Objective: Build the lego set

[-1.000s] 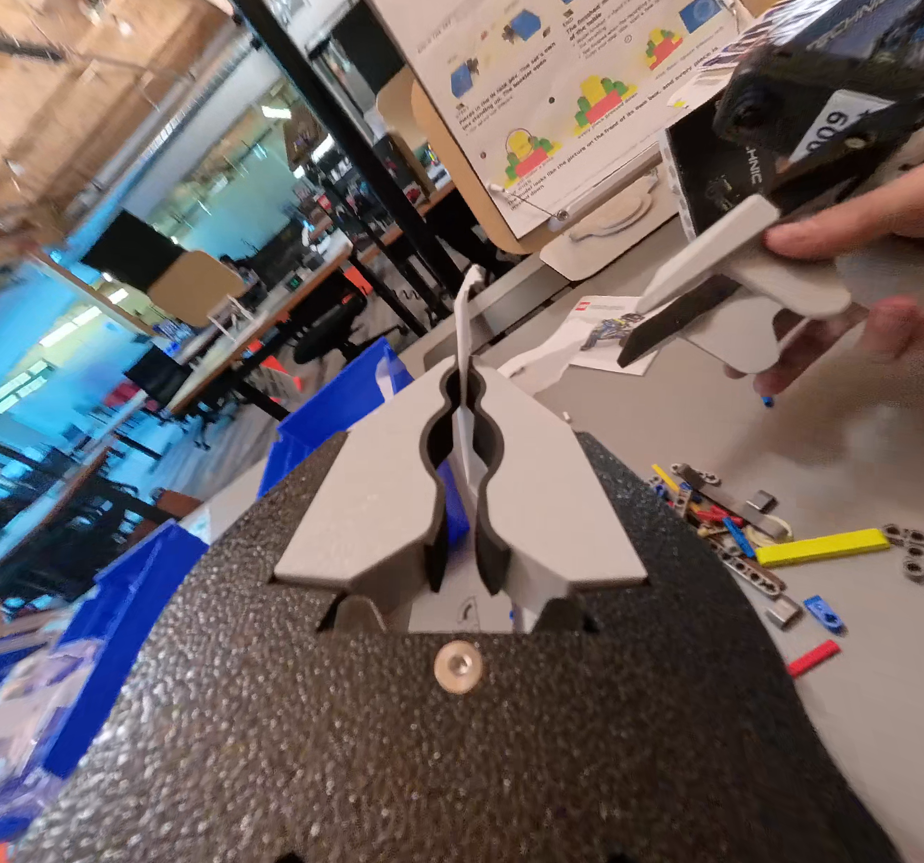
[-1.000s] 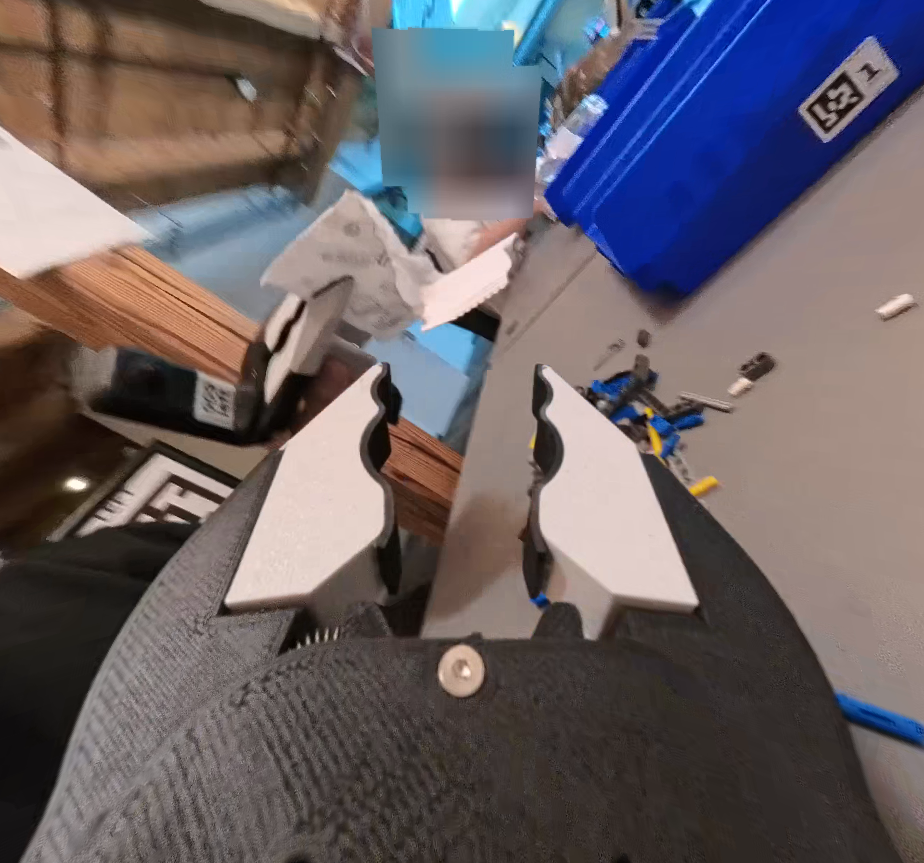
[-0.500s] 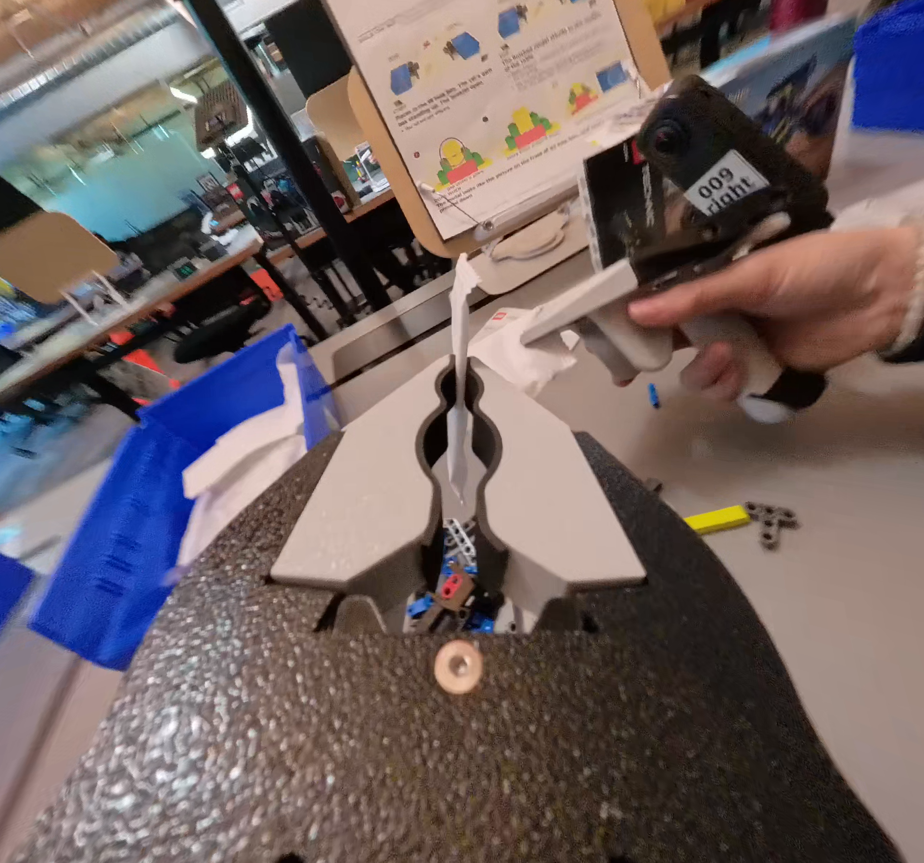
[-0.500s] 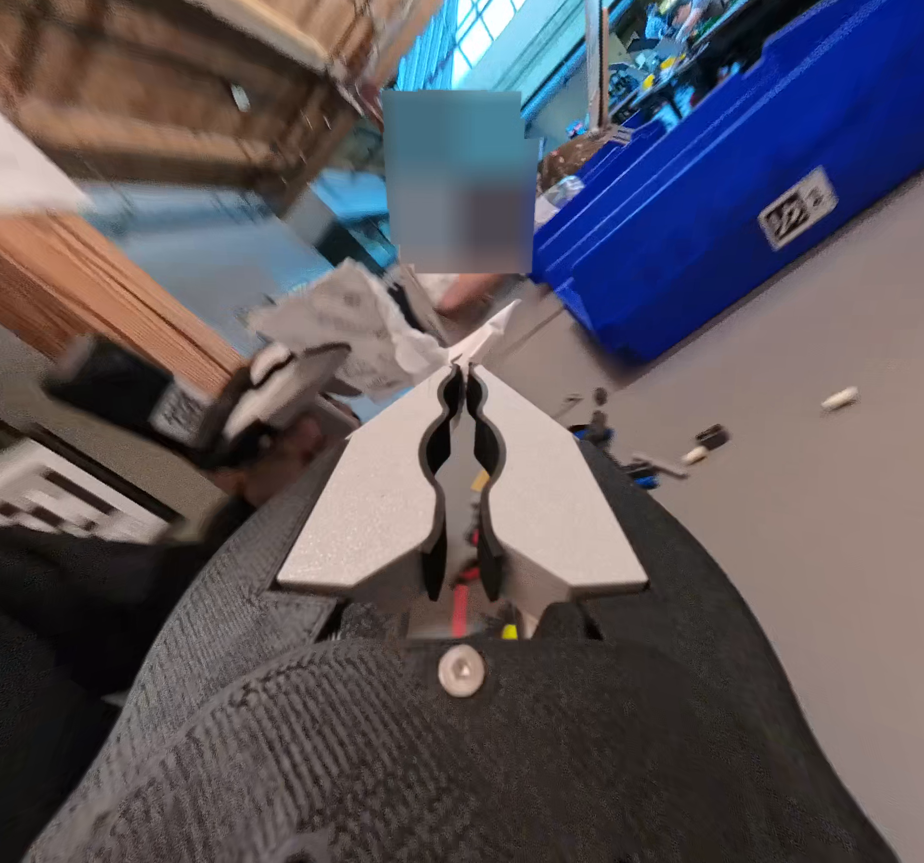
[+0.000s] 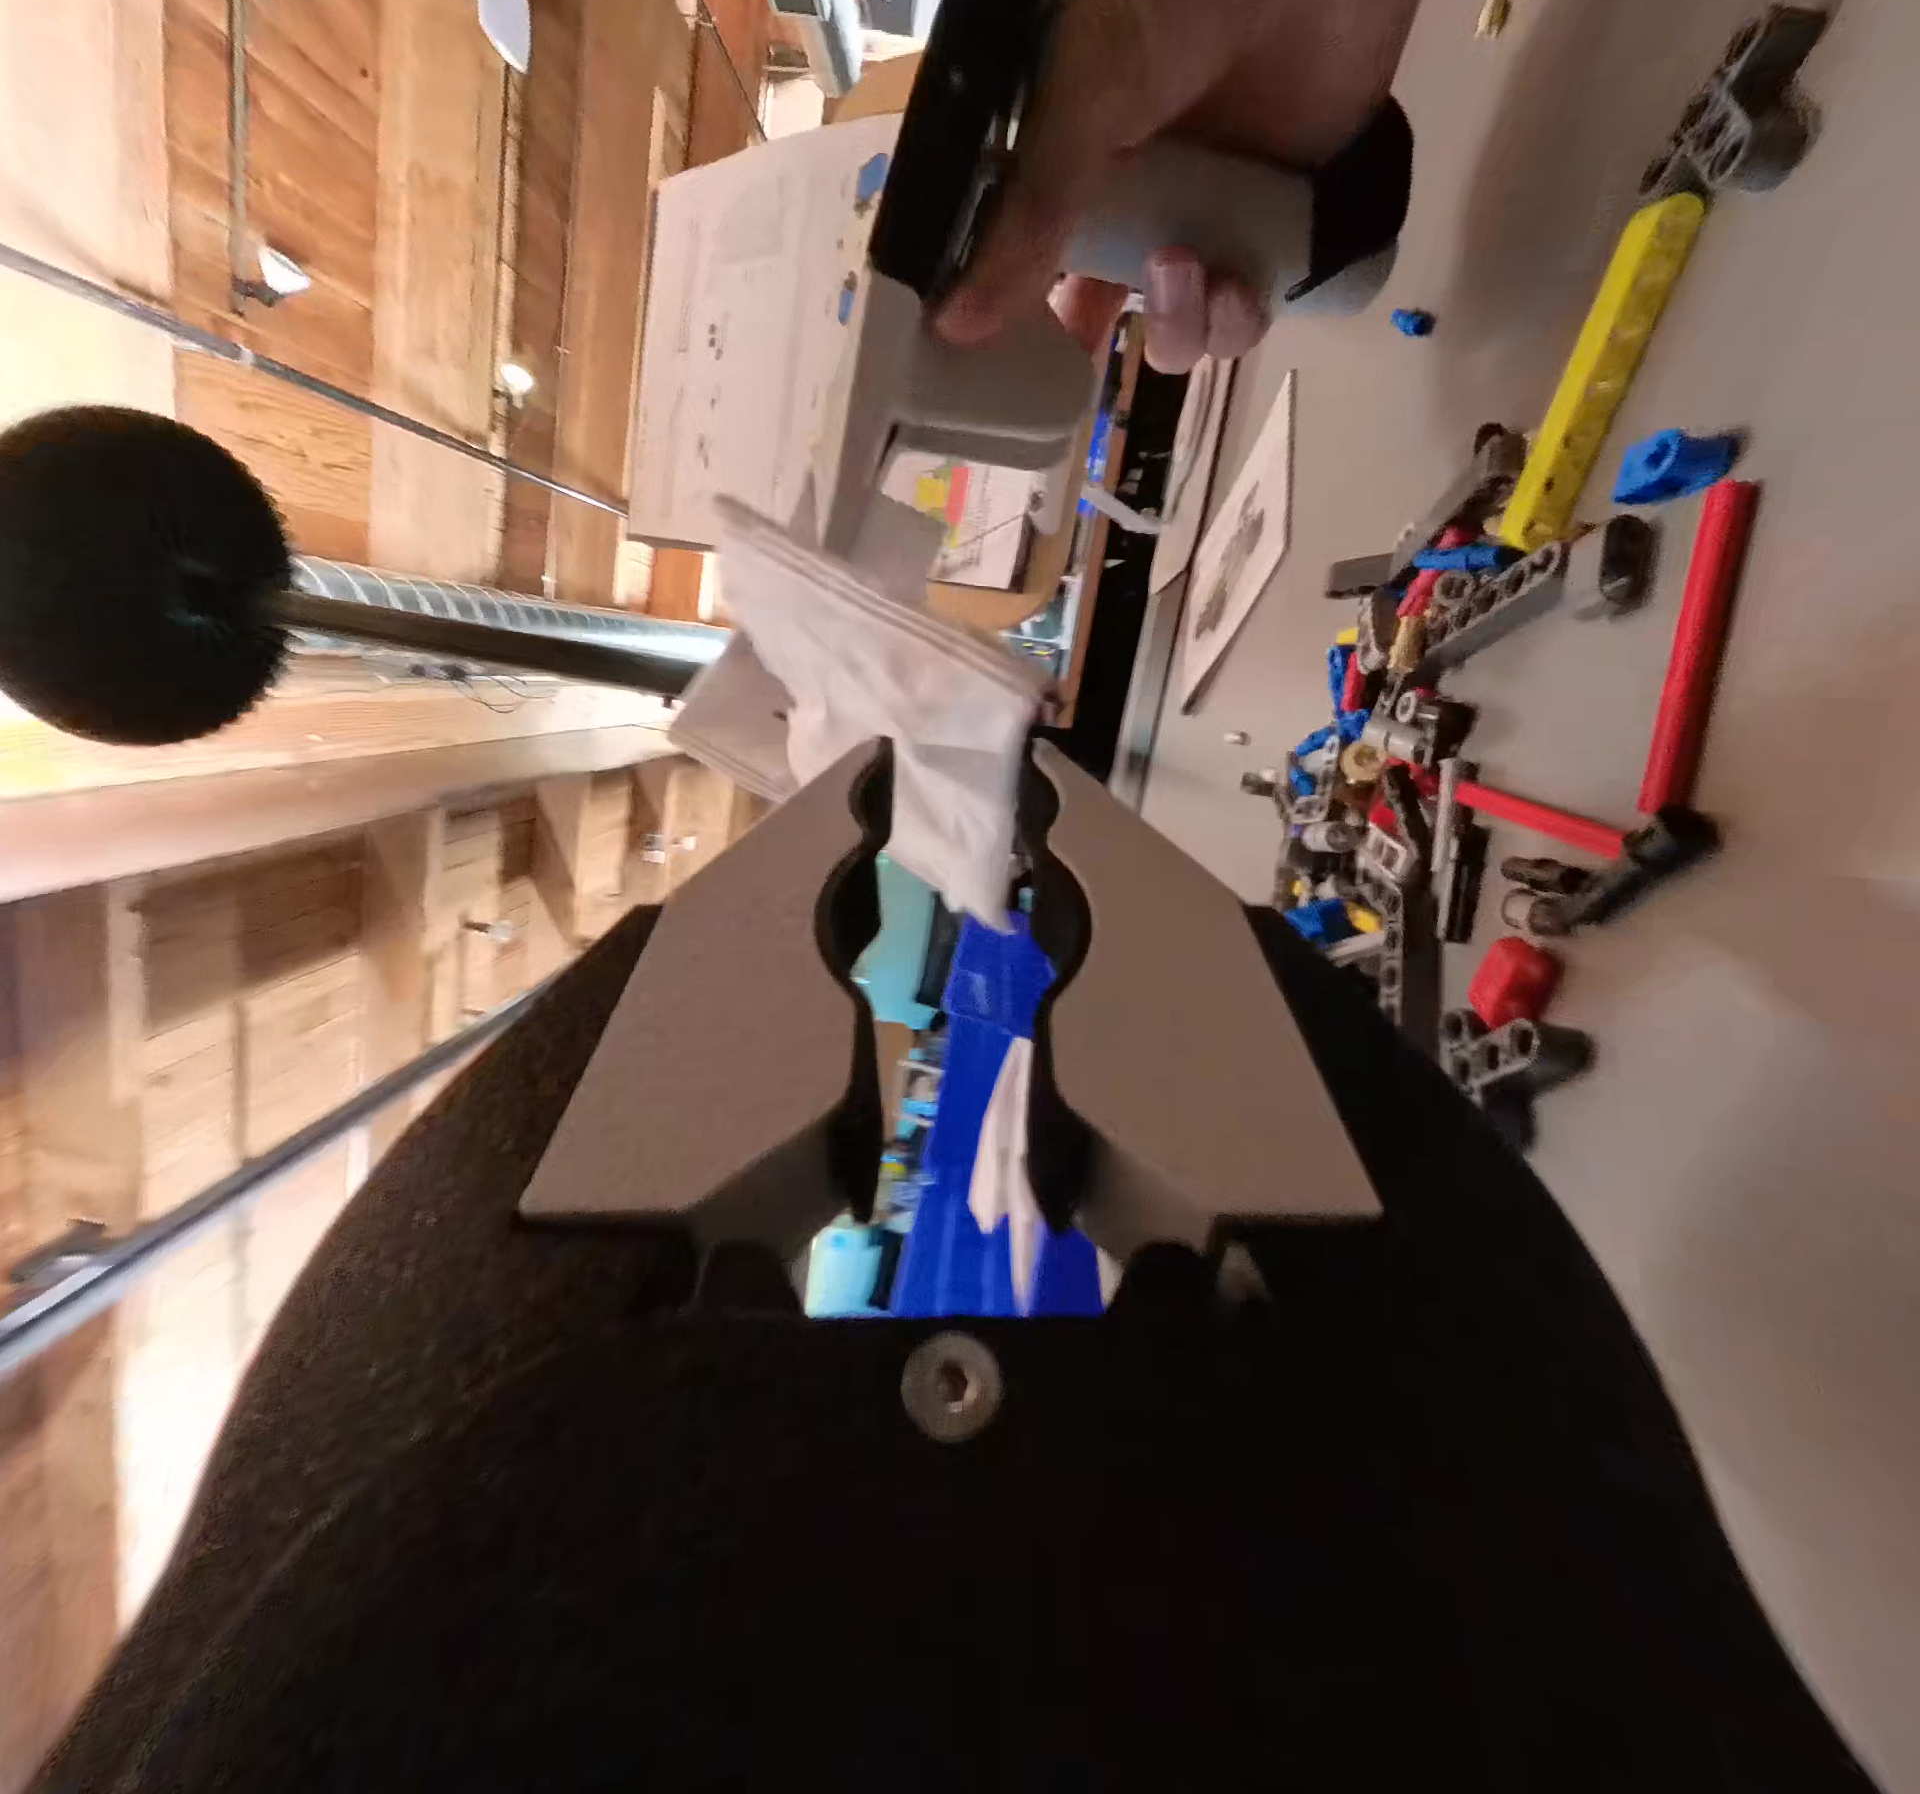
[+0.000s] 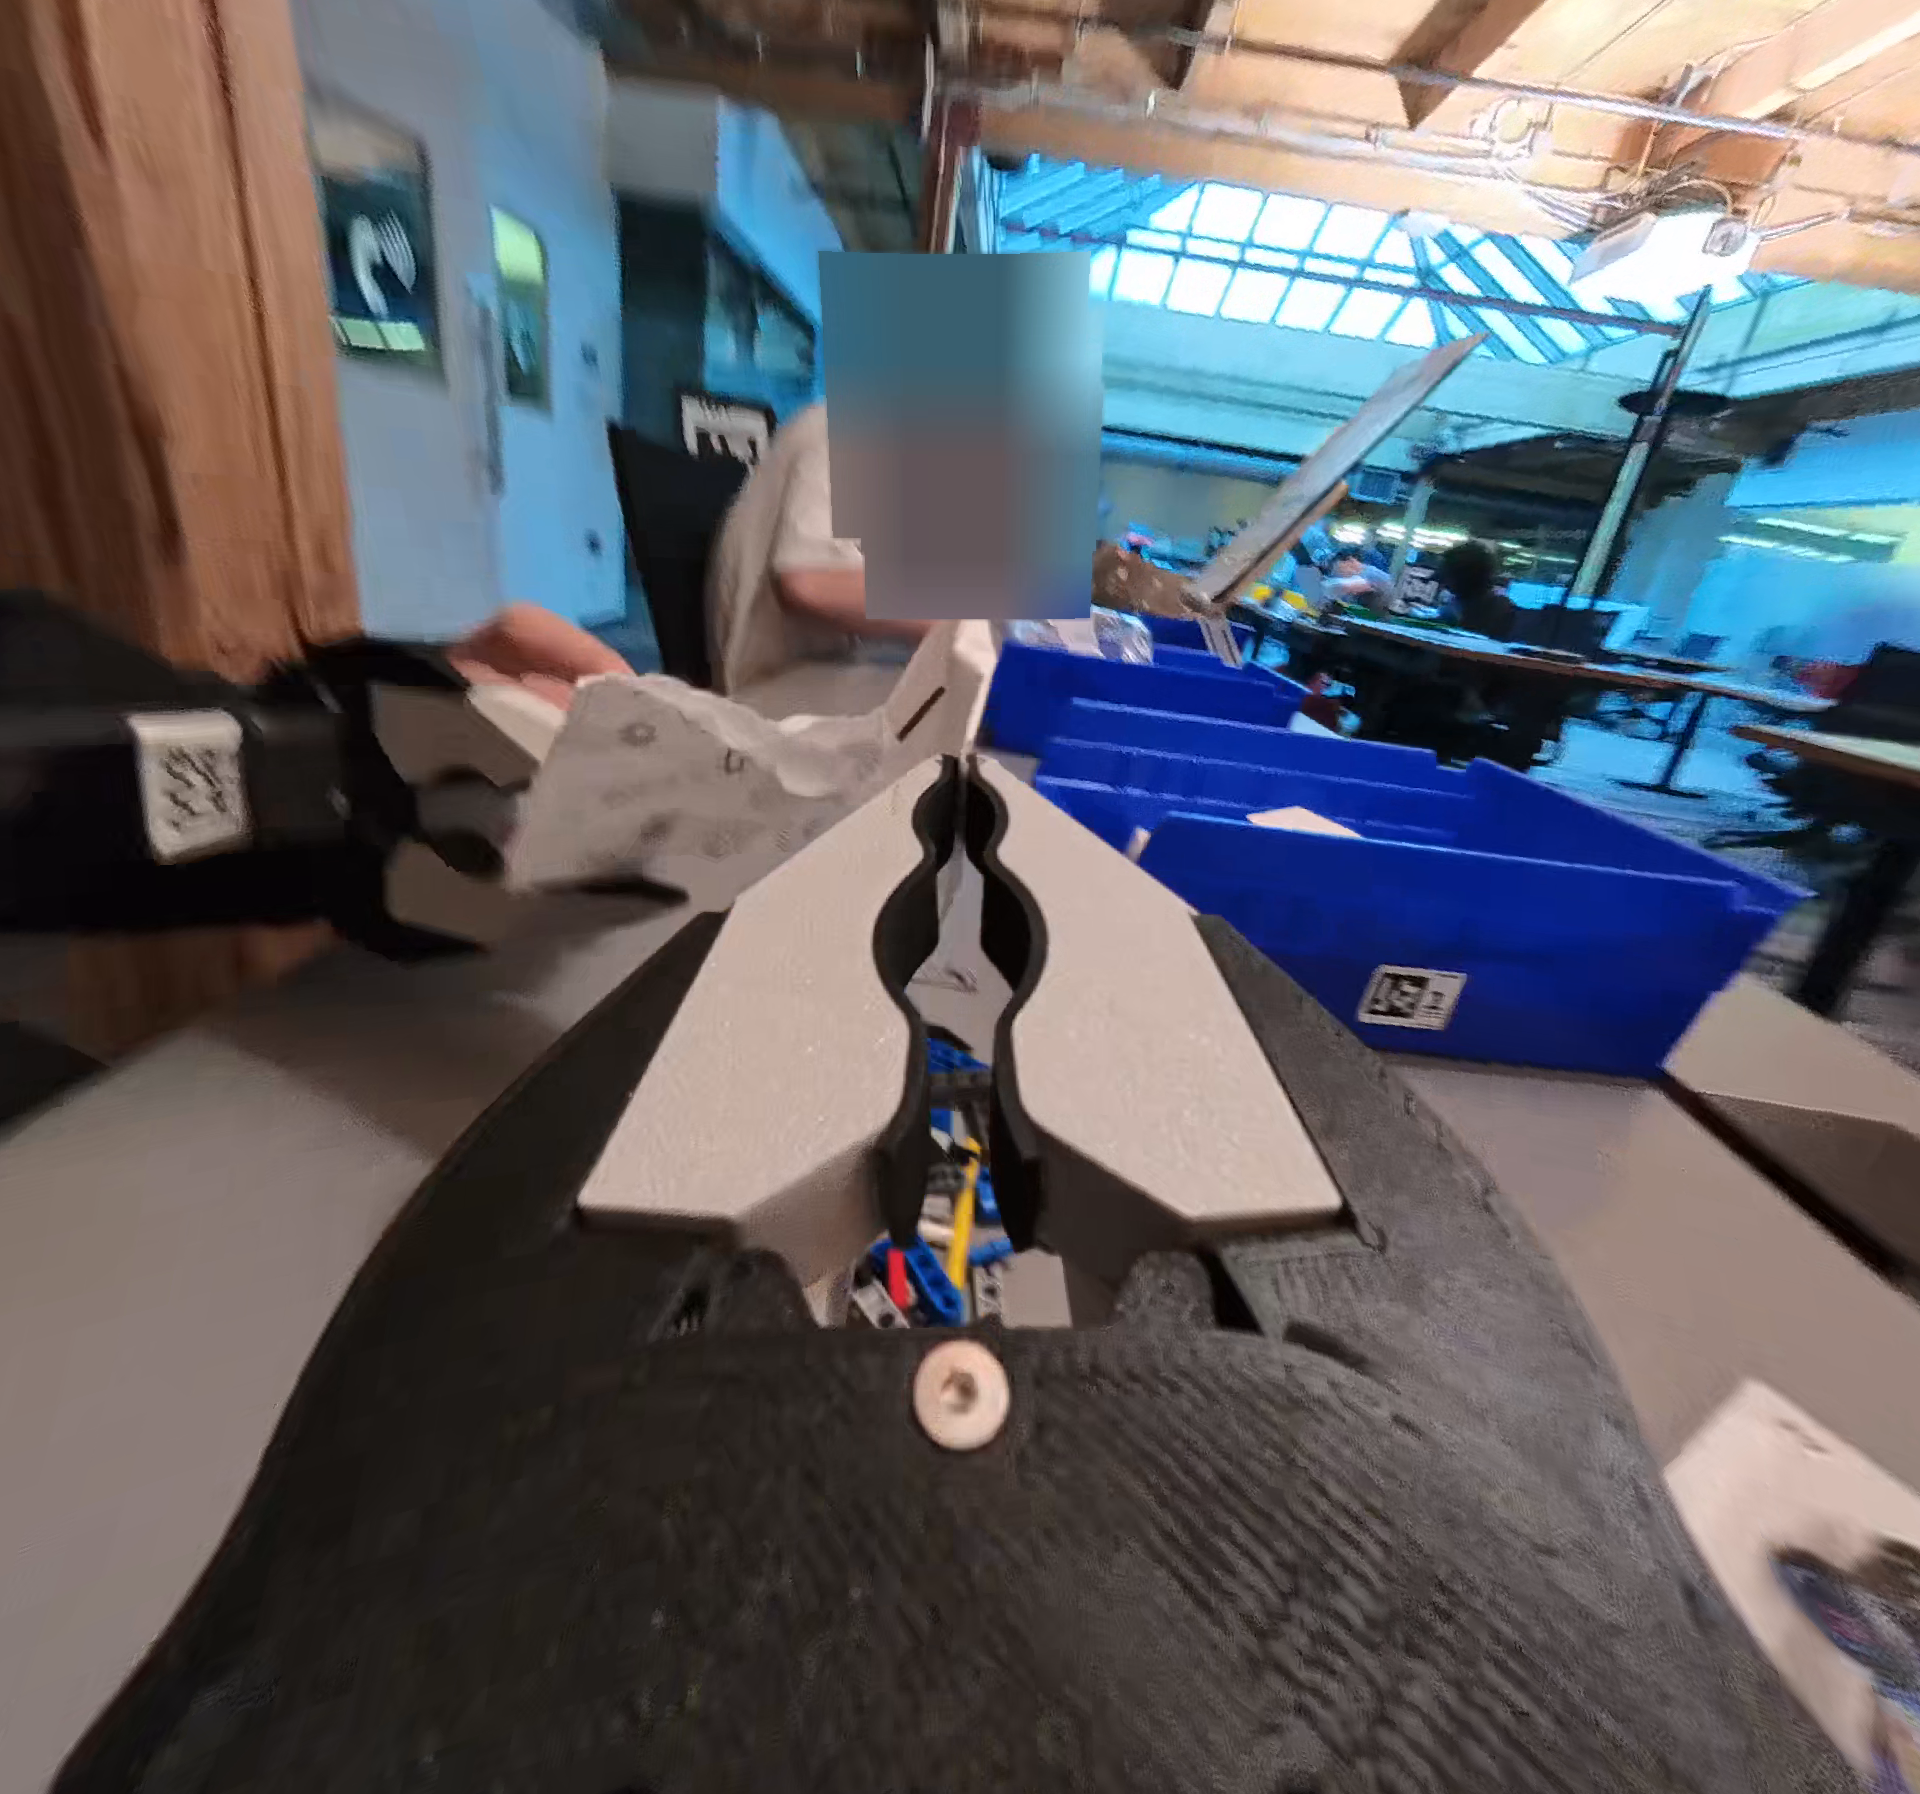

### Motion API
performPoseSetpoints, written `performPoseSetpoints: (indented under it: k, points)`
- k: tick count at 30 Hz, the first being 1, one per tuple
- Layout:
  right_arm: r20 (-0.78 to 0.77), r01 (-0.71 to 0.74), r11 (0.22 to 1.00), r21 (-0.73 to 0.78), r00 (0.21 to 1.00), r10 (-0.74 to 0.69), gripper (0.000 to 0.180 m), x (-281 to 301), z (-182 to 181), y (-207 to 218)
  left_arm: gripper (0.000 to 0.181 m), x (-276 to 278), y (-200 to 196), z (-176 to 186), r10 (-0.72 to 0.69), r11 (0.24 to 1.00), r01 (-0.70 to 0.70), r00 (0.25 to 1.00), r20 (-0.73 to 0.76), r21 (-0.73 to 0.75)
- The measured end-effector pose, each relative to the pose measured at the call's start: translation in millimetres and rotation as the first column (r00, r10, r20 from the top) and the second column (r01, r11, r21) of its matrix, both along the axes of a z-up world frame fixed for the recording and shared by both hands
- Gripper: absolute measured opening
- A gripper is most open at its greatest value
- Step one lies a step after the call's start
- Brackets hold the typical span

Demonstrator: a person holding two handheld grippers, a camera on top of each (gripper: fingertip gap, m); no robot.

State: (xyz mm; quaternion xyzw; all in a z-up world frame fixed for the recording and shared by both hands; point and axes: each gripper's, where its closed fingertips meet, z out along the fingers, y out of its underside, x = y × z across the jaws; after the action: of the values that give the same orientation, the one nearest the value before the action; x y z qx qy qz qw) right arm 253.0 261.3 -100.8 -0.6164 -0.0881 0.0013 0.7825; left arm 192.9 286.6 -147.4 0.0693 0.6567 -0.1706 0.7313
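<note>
Both claws share one crumpled white paper bag (image 5: 914, 705). The right gripper (image 6: 958, 776) pinches its edge, tips together. The left gripper (image 5: 956, 778) stands parted, paper between; grip unclear. Loose coloured lego pieces (image 5: 1455, 757) lie at three o'clock, blurred.

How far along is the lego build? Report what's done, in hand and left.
Done: the pieces lie loose in a heap on the table; no built model shows. In hand: the white paper bag, pinched in the right gripper's shut jaws, its other end between the left gripper's parted jaws, grip unclear. Left: set the bag aside, then practically the whole assembly.
</note>
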Motion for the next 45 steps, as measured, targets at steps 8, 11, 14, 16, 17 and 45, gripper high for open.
performPoseSetpoints:
  k: [8,11,14,16,17,45]
  points:
    - [0.147,0.016,0.998,-0.066,0.989,-0.007,0.000,5,-22,-4,0.046,5,26,7,-0.316,0.722,-0.070,0.852,-0.418,-0.689]
    - [0.119,-0.026,0.996,-0.086,0.992,0.036,0.000,0,-27,1,0.038,18,44,10,-0.431,0.550,-0.244,0.737,-0.522,-0.799]
    - [0.106,-0.044,0.991,-0.127,0.993,0.058,0.000,-2,-39,8,0.041,30,51,-9,-0.485,0.515,-0.380,0.611,-0.626,-0.769]
    - [0.108,-0.069,0.989,-0.130,0.991,0.083,0.000,-7,-39,7,0.040,33,44,-18,-0.536,0.516,-0.402,0.537,-0.652,-0.756]
    - [0.106,-0.089,0.987,-0.134,0.989,0.104,0.000,-11,-40,7,0.040,39,46,-21,-0.522,0.516,-0.420,0.538,-0.662,-0.747]
    - [-0.182,-0.164,0.970,-0.182,0.975,0.130,0.000,-4,-26,7,0.051,18,35,-29,-0.621,0.545,-0.381,0.414,-0.665,-0.747]
